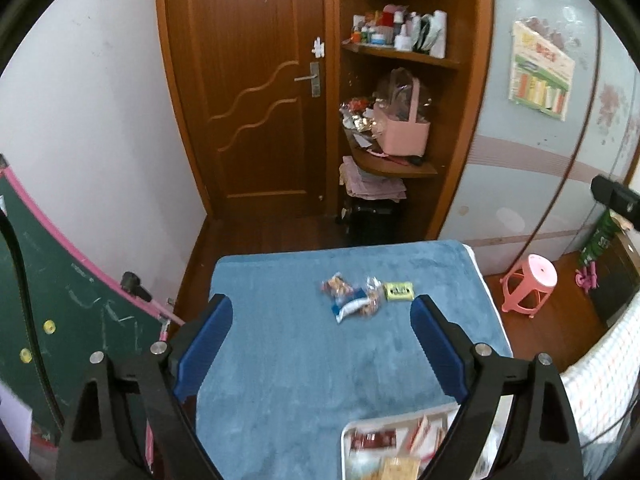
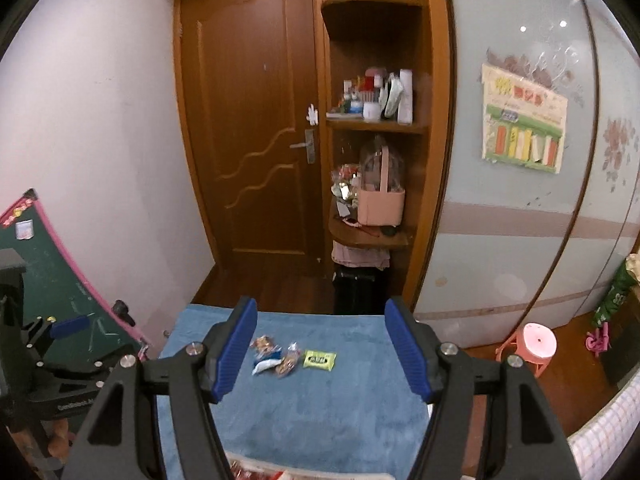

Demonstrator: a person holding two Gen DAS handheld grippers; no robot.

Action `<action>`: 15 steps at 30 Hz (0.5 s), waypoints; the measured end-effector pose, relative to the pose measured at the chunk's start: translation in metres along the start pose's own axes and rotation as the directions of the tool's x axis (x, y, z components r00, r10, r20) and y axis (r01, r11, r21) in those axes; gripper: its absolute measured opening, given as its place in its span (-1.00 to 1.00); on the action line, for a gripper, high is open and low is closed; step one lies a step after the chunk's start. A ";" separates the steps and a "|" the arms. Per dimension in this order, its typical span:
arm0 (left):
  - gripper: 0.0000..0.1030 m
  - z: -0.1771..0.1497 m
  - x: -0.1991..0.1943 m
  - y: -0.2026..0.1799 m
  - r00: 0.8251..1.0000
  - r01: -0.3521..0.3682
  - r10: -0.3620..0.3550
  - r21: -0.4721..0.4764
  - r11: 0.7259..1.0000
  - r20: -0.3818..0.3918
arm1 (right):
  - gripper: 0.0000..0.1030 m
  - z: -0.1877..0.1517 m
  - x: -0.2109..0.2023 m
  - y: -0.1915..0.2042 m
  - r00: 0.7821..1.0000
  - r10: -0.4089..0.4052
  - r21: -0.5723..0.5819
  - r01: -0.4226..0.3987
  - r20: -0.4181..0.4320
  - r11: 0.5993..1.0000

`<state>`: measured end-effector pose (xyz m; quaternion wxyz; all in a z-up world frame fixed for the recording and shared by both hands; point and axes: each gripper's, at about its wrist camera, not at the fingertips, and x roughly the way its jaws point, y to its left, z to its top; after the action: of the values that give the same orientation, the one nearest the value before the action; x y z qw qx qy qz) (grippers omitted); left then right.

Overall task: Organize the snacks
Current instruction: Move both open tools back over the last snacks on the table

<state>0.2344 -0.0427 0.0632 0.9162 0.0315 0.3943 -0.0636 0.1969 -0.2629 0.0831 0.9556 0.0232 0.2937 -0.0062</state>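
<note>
Blue-clothed table point(image 1: 304, 360) stands before a wooden door point(image 1: 248, 80) and shelves point(image 1: 400, 52); snack packets point(image 1: 352, 300) lie mid-table, a white tray point(image 1: 348, 432) at its near edge. Left gripper point(image 1: 320, 320) and right gripper point(image 2: 322, 340) both gape, empty.

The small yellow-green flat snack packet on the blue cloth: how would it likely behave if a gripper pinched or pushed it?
The small yellow-green flat snack packet looks thin and wrapper-like, so probably light and somewhat floppy. It lies flat, so it is unlikely to roll or tip. On the plush blue cloth a push may drag or snag it rather than slide it cleanly.
</note>
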 end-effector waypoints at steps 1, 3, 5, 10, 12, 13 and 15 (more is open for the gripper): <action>0.75 0.009 0.018 -0.002 1.000 -0.005 0.005 -0.006 1.000 -0.013 | 0.31 0.004 0.026 -0.005 1.000 0.012 0.004 -0.012 -0.019 1.000; 0.75 0.026 0.058 -0.007 0.999 -0.015 0.014 -0.011 1.000 -0.039 | 0.31 0.006 0.063 -0.011 0.998 0.026 0.001 -0.026 -0.053 1.000; 0.75 0.041 0.109 -0.012 0.996 -0.026 0.024 -0.014 1.000 -0.080 | 0.31 0.003 0.116 -0.016 0.995 0.032 -0.017 -0.033 -0.099 0.999; 0.75 0.050 0.229 -0.021 0.983 -0.070 0.066 -0.013 0.997 -0.171 | 0.31 -0.030 0.238 -0.025 0.975 0.027 -0.070 -0.043 -0.222 0.997; 0.74 0.045 0.270 -0.020 0.972 -0.075 0.067 -0.026 0.997 -0.224 | 0.31 -0.051 0.281 -0.030 0.956 0.039 -0.059 -0.058 -0.289 0.997; 0.74 0.040 0.291 -0.019 0.964 -0.088 0.076 -0.038 0.995 -0.253 | 0.31 -0.059 0.293 -0.032 0.949 0.045 -0.052 -0.064 -0.311 0.997; 0.73 0.031 0.329 -0.016 0.950 -0.104 0.081 -0.059 0.993 -0.301 | 0.31 -0.082 0.333 -0.036 0.926 0.061 -0.036 -0.080 -0.373 0.996</action>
<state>0.4785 -0.0921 -0.1548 0.8487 0.0253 0.5282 -0.0004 0.4254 -0.2943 -0.1729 0.8827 0.0106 0.4681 0.0402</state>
